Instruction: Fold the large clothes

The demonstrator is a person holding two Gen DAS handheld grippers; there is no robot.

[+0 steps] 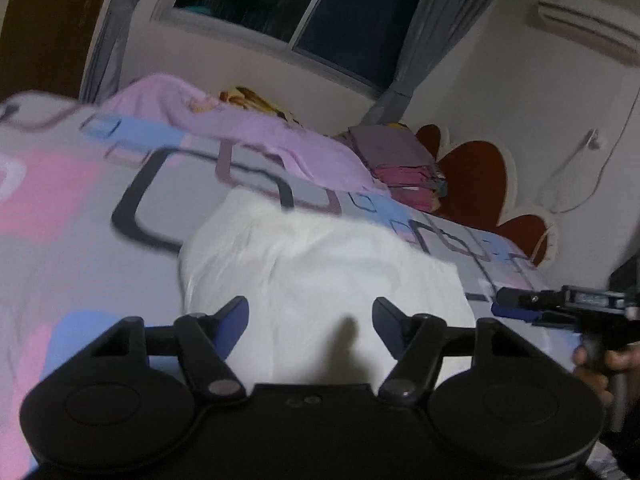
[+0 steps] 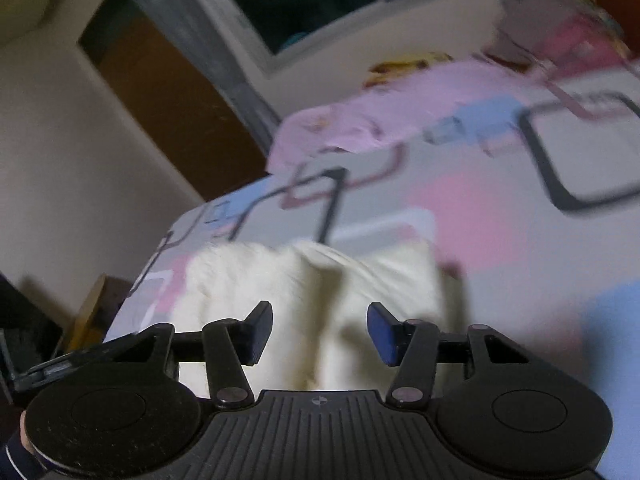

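The white garment (image 1: 320, 264) sits rumpled on the bed (image 1: 72, 240), centre of your left wrist view, and shows up cream-coloured just past the fingers in the right wrist view (image 2: 304, 280). Your left tongs (image 1: 310, 312) are spread wide above it, gripping nothing. Your right tongs (image 2: 320, 328) are spread too, nothing between them. Further back there's a lilac cloth (image 1: 248, 128) along the far edge, and a stack of folded clothes (image 1: 404, 168) in the upper right by the red headboard (image 1: 472, 172).
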